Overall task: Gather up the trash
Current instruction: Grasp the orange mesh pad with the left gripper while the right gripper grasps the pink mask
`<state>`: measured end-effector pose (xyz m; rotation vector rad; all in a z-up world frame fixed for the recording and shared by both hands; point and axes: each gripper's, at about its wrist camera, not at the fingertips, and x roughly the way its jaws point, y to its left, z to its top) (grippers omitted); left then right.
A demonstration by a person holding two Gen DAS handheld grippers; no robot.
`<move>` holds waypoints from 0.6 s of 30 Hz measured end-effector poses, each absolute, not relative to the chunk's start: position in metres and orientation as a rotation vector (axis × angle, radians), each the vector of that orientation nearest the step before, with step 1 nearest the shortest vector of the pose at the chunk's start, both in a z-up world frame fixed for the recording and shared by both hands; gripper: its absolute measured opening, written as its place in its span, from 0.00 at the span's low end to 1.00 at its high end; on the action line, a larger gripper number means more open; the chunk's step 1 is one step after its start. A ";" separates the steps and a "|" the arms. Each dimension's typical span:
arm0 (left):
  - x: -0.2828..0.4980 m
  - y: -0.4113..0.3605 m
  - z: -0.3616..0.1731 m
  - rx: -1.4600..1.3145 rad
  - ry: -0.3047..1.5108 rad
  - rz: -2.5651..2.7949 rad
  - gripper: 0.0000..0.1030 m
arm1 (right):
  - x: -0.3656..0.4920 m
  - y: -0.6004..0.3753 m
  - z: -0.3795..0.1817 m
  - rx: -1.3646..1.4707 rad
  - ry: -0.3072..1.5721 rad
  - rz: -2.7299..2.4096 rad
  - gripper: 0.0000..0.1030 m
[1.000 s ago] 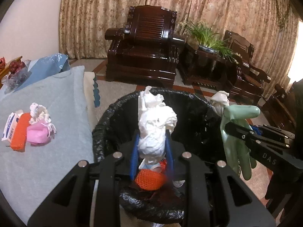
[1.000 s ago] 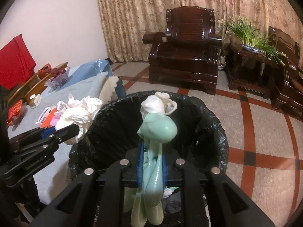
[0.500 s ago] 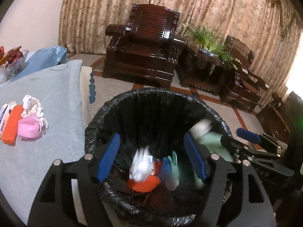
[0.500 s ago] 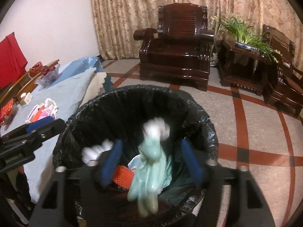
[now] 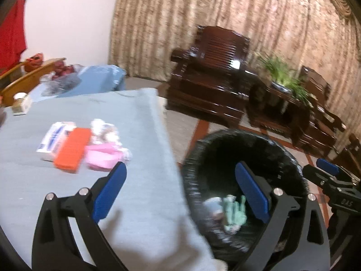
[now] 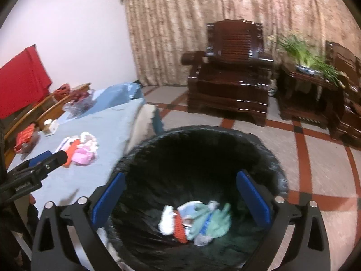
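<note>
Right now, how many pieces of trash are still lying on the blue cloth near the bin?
4 that I can make out, bunched together: a white carton, an orange pack, a pink pouch, and a white crumpled wad behind it. More may be hidden underneath.

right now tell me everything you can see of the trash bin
The trash bin is round, lined with a crinkled black plastic bag folded over its rim. It stands upright on the tiled floor, close beside the blue-covered table. At its bottom lie a green glove, white crumpled paper and an orange piece.
</note>
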<state>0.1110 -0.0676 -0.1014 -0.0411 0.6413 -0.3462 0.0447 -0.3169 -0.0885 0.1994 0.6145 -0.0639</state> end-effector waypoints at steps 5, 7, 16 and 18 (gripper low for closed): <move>0.109 -0.023 -0.091 -0.040 0.606 -0.243 0.92 | 0.064 -0.279 -0.087 0.178 0.613 0.010 0.94; 0.110 -0.007 -0.089 -0.041 0.599 -0.206 0.92 | 0.074 -0.262 -0.086 0.164 0.612 0.041 0.94; 0.120 0.061 -0.094 -0.074 0.607 -0.061 0.92 | 0.115 -0.205 -0.085 0.123 0.602 0.132 0.94; 0.123 0.070 -0.098 -0.080 0.607 -0.044 0.92 | 0.126 -0.193 -0.086 0.118 0.602 0.150 0.94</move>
